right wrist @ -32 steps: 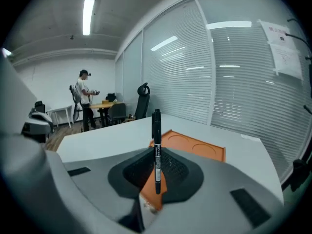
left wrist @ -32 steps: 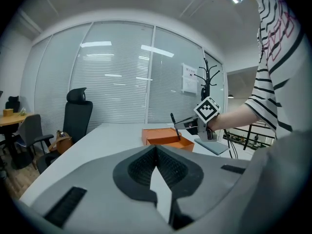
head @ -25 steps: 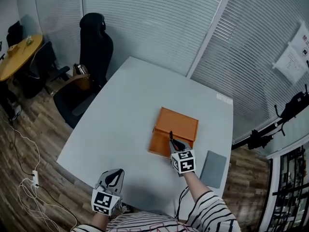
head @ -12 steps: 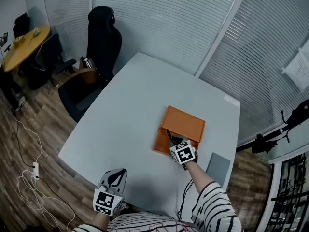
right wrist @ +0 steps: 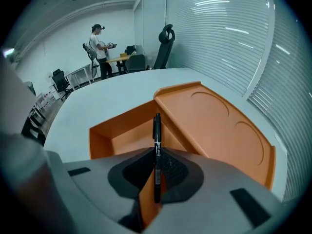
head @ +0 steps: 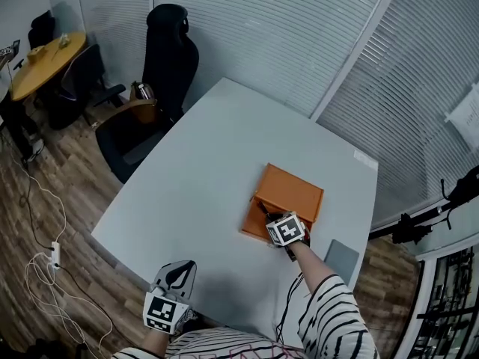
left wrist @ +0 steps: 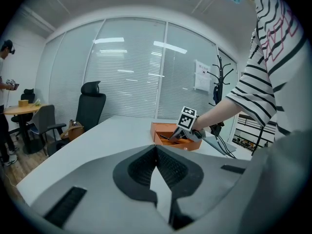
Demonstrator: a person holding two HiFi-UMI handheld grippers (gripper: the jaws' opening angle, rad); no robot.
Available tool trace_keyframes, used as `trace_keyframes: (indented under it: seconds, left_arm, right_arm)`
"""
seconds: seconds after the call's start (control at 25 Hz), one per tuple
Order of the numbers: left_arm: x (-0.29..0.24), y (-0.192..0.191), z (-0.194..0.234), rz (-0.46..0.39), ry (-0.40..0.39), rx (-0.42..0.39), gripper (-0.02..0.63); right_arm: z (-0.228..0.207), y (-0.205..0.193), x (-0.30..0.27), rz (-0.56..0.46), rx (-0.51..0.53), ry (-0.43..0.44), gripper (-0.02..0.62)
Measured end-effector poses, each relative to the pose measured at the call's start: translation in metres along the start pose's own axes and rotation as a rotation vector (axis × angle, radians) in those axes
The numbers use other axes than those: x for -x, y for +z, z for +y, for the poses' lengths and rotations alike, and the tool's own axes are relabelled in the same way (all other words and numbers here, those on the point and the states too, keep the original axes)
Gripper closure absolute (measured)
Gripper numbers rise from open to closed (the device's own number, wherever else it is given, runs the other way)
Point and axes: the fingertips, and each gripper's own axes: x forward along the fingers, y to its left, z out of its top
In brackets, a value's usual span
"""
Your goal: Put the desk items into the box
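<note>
Nearest, the left gripper [head: 178, 272] hangs over the table's [head: 196, 172] near edge, jaws together with nothing between them. Farther out, the right gripper [right wrist: 156, 175] is clamped on a black pen [right wrist: 157, 130], which points out over the open orange box [head: 293, 190]. A black chair [head: 169, 60] stands beyond the table.

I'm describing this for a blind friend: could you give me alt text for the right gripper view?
The right tongs are shut on a slim black pen, which points forward at an open orange box on a pale table. The box's flat lid lies to the right. Window blinds and a black office chair stand behind.
</note>
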Motion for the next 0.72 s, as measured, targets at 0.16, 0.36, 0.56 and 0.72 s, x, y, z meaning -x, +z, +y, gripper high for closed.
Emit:
trace_keyframes:
  seconds: [0.16, 0.36, 0.56, 0.72]
  left_arm:
    - [0.003, -0.003, 0.0, 0.002, 0.011, 0.004, 0.584]
    - [0.006, -0.007, 0.0, 0.005, 0.025, 0.015, 0.584]
    - [0.008, -0.008, -0.001, 0.007, 0.04, 0.027, 0.584]
    - [0.009, -0.008, 0.0, 0.006, 0.045, 0.03, 0.584]
  right_arm:
    - [-0.001, -0.001, -0.004, 0.038, -0.014, 0.02, 0.538]
    - [0.0, -0.001, -0.009, 0.064, -0.026, 0.043, 0.538]
    - [-0.001, -0.003, -0.014, 0.086, -0.02, 0.038, 0.538]
    - [0.0, -0.003, -0.016, 0.081, -0.017, 0.032, 0.538]
